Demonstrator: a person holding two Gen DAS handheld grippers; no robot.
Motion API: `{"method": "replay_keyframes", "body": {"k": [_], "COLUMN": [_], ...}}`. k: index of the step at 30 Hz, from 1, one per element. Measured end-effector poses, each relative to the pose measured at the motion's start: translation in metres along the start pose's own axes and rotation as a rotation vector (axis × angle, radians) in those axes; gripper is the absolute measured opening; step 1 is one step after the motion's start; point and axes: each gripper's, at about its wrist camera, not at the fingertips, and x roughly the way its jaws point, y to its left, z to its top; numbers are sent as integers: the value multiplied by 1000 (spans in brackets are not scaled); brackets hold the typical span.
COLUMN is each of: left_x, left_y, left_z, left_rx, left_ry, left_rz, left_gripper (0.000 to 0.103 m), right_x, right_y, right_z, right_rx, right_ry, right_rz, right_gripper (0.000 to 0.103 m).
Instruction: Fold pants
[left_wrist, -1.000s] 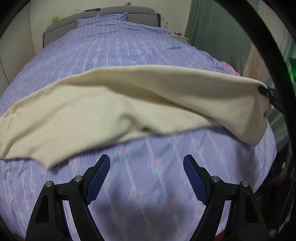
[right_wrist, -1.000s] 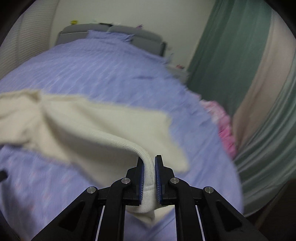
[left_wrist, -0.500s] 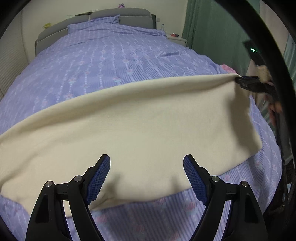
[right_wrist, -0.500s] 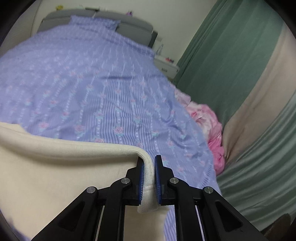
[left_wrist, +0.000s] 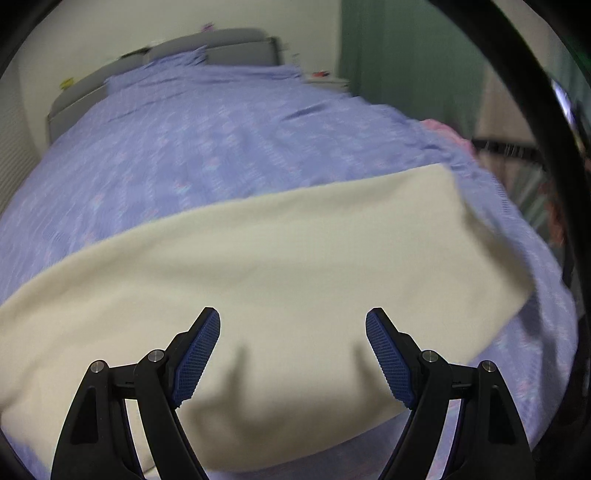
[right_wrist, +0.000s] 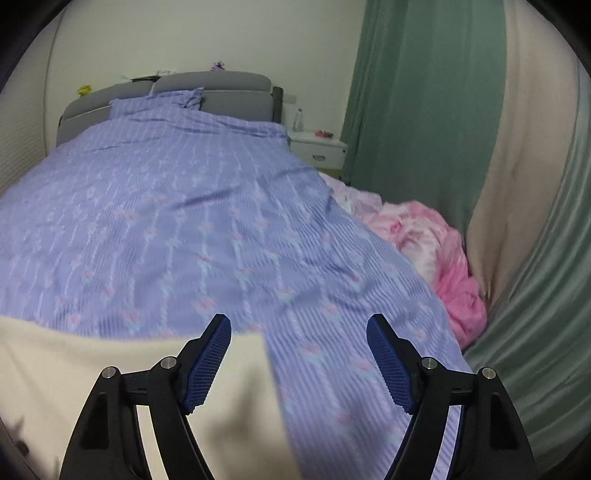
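Pants (left_wrist: 280, 280): one cream garment, soft knit, lying flat across the near part of the purple floral bedspread (left_wrist: 207, 147), its right edge close to the bed's right side. Surface smooth, no sharp creases visible; detail blurred. Left gripper (left_wrist: 292, 350): jaws spread wide, holding nothing, poised above the fabric. Right gripper (right_wrist: 298, 354): jaws likewise parted and empty, over the garment's right edge (right_wrist: 122, 369). One pink bundle (right_wrist: 443, 266) lies beside the bed; one white nightstand (right_wrist: 319, 147) stands beyond.

We are in a home bedroom: a bed (right_wrist: 155, 206) with purple bedding, a grey headboard (right_wrist: 221, 86), a white nightstand (right_wrist: 319, 147) and green curtains (right_wrist: 421, 110).
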Motion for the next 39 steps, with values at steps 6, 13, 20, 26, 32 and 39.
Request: {"method": "replay_keyframes", "body": {"k": [6, 13, 20, 26, 32, 39], "left_x": [-10, 3, 36, 29, -15, -53], "left_y": [-82, -191, -249, -228, -120, 6], "left_z": [9, -18, -39, -8, 49, 49], "left_rx": [287, 523, 671, 498, 54, -176], "left_ry": [-93, -136, -181, -144, -262, -381], "left_rz": [-176, -264, -82, -212, -211, 13], "left_gripper": [81, 82, 81, 8, 8, 8], "right_x": [-4, -61, -96, -100, -70, 0], "right_y": [-60, -97, -124, -131, -126, -77], "right_z": [-61, -126, -166, -160, -130, -86], "right_rx": [128, 233, 315, 320, 351, 262], "right_ry": [106, 190, 194, 164, 102, 109], "right_rz": [19, -221, -232, -188, 99, 337], "right_gripper": [74, 67, 67, 67, 64, 49]}}
